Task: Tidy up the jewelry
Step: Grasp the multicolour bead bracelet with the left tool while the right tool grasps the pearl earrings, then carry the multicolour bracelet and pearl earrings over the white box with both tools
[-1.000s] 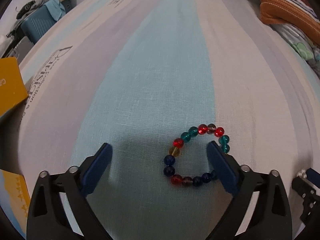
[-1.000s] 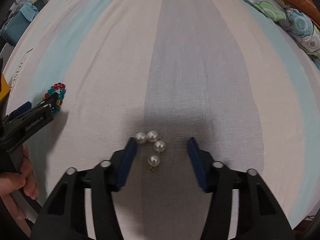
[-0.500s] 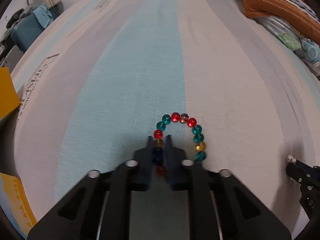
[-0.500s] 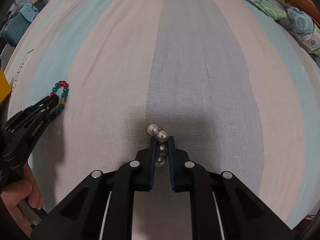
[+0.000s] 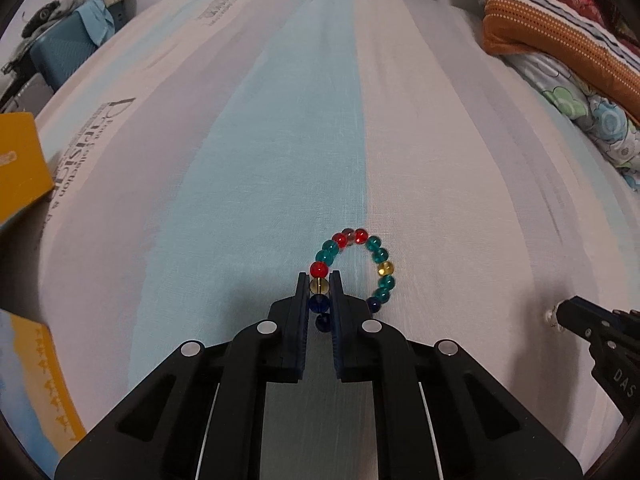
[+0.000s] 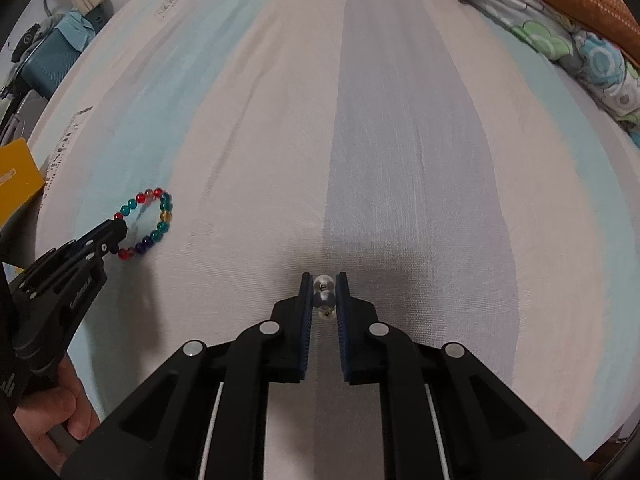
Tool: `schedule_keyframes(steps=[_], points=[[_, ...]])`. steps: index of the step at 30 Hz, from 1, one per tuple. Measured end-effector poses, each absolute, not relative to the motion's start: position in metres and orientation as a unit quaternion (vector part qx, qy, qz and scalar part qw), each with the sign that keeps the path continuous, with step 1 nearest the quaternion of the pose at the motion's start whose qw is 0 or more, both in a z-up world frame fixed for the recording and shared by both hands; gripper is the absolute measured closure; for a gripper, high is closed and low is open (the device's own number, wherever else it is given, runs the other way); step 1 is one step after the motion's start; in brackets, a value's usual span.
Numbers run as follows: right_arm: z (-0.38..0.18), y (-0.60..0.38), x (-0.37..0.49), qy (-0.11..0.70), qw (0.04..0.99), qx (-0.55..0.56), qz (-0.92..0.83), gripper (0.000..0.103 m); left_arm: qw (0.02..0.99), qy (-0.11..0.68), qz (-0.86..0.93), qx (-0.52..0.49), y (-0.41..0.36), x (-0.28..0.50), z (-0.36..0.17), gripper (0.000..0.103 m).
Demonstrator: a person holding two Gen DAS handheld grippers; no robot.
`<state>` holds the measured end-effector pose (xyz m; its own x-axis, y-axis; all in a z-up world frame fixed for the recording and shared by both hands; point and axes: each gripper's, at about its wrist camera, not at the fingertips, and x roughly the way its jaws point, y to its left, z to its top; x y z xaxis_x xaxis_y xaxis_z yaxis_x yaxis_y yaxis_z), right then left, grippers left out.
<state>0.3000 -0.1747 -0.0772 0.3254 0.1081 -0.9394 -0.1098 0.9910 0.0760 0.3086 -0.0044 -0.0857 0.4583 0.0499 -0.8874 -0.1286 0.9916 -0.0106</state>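
A bracelet of red, teal, blue and amber beads (image 5: 378,256) hangs from my left gripper (image 5: 319,280), which is shut on its near left side, raised a little above the striped bedsheet. The same bracelet (image 6: 162,216) and the left gripper (image 6: 116,232) show at the left of the right wrist view. My right gripper (image 6: 324,282) is shut on a pearl earring (image 6: 323,281), with pearls stacked between its blue pads. The right gripper's tip (image 5: 568,312) shows at the right edge of the left wrist view.
A yellow box (image 5: 20,168) lies at the left bed edge, with another yellow item (image 5: 44,384) below it. Striped and floral pillows (image 5: 560,40) lie at the far right. A teal bag (image 5: 60,56) stands beyond the bed at the far left.
Both grippers went from open to shut, the left on the bead bracelet and the right on the pearl earring. Both pieces now look lifted slightly off the sheet.
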Motion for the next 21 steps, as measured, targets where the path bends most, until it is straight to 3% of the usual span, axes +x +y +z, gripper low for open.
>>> schedule_keyframes(steps=[21], points=[[-0.017,-0.146,0.278,0.52,0.85,-0.013,0.087,0.092,0.877,0.475,0.068,-0.018,-0.003,0.253,-0.011,0.094]])
